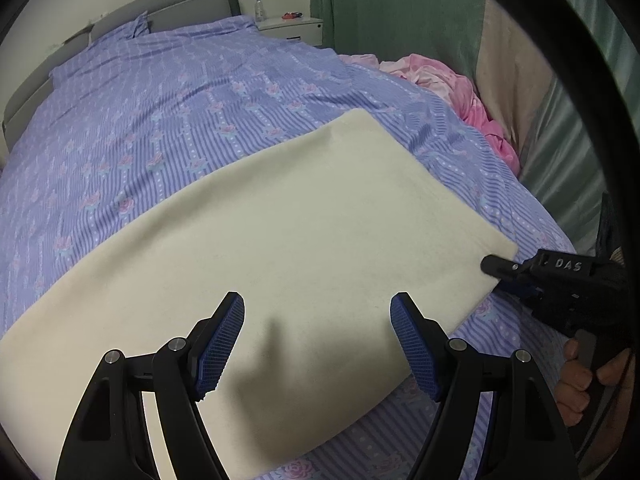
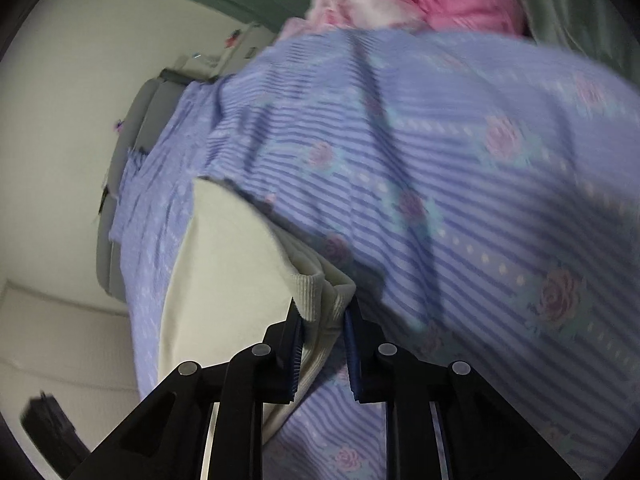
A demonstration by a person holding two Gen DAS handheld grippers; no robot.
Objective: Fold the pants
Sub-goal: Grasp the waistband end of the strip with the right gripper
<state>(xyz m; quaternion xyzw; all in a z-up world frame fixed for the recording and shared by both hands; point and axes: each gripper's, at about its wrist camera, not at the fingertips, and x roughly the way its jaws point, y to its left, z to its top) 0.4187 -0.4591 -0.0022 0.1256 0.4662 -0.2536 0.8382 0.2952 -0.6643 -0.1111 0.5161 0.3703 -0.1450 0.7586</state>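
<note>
The cream pants (image 1: 280, 240) lie flat and folded on the purple striped bed sheet (image 1: 140, 120). My left gripper (image 1: 318, 336) is open just above the pants' near part, holding nothing. My right gripper (image 1: 504, 268) shows at the pants' right corner in the left wrist view. In the right wrist view my right gripper (image 2: 322, 336) is shut on the ribbed hem of the pants (image 2: 224, 280), with several cloth layers between its blue pads (image 2: 352, 344).
A crumpled pink cloth (image 1: 452, 88) lies at the bed's far right, next to green curtains (image 1: 380, 4). A grey headboard (image 1: 176, 4) and a white nightstand (image 1: 290, 26) with a bottle stand at the back.
</note>
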